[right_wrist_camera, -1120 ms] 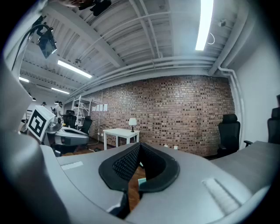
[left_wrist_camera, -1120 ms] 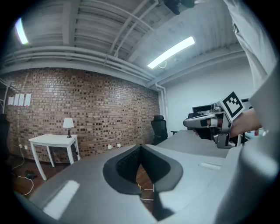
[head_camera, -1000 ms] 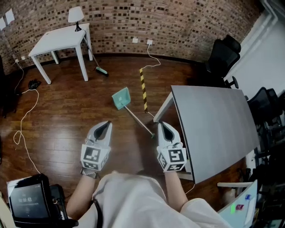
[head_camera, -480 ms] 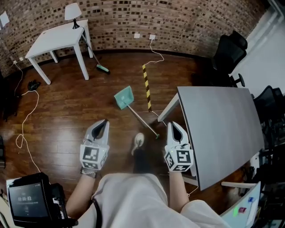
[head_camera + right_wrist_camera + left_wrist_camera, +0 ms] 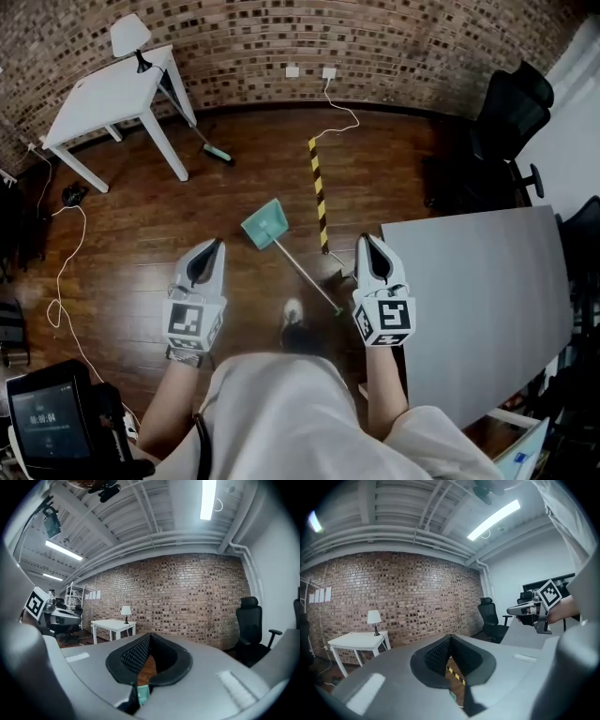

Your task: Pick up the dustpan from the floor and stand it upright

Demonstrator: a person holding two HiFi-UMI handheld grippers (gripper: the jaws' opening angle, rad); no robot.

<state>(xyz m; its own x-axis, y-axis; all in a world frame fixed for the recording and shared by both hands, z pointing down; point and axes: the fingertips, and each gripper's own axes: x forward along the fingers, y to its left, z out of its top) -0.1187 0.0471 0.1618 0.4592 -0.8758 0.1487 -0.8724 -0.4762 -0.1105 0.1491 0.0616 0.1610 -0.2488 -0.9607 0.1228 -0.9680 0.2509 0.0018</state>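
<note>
Head view: teal dustpan lies flat on the wood floor, left of the grey table, its handle end near the table's corner. Left gripper and right gripper hover either side of the handle, jaws pressed together, empty.

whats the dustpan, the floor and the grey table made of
Dustpan: probably plastic, matte teal, one even moulded colour. Its thin handle looks like pale metal, though that is hard to tell.
Floor: dark wood or wood-look planks with a glossy finish; board lines and light reflections show.
Grey table: smooth matte top, likely laminate or painted board; no grain shows.
</note>
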